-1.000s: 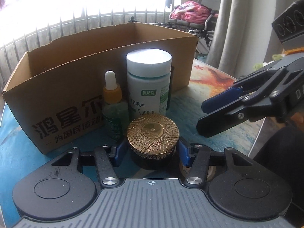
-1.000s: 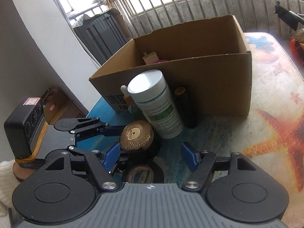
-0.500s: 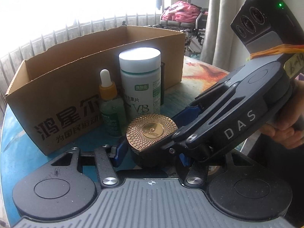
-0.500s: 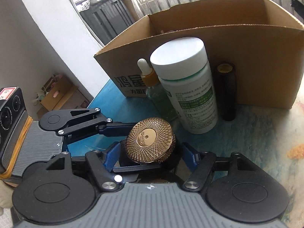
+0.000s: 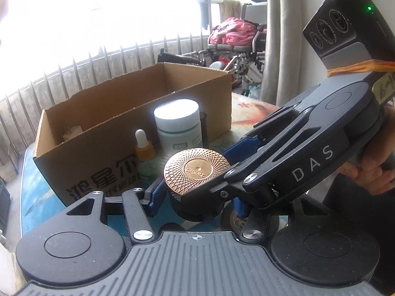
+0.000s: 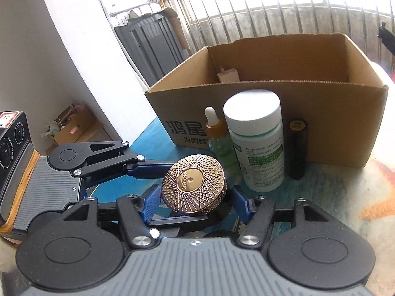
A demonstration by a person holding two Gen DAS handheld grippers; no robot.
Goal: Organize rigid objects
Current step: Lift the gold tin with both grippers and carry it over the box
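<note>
Both grippers, left and right, clamp one round black jar with its engraved gold lid.

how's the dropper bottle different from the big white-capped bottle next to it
The dropper bottle is slimmer and shorter than the white-capped bottle. It ends in a narrow white bulb over an amber collar, while the other has a broad flat white lid. Its body looks clear green; the other's is opaque white with a green printed label. Both stand upright on the table, side by side in front of the cardboard box.
</note>
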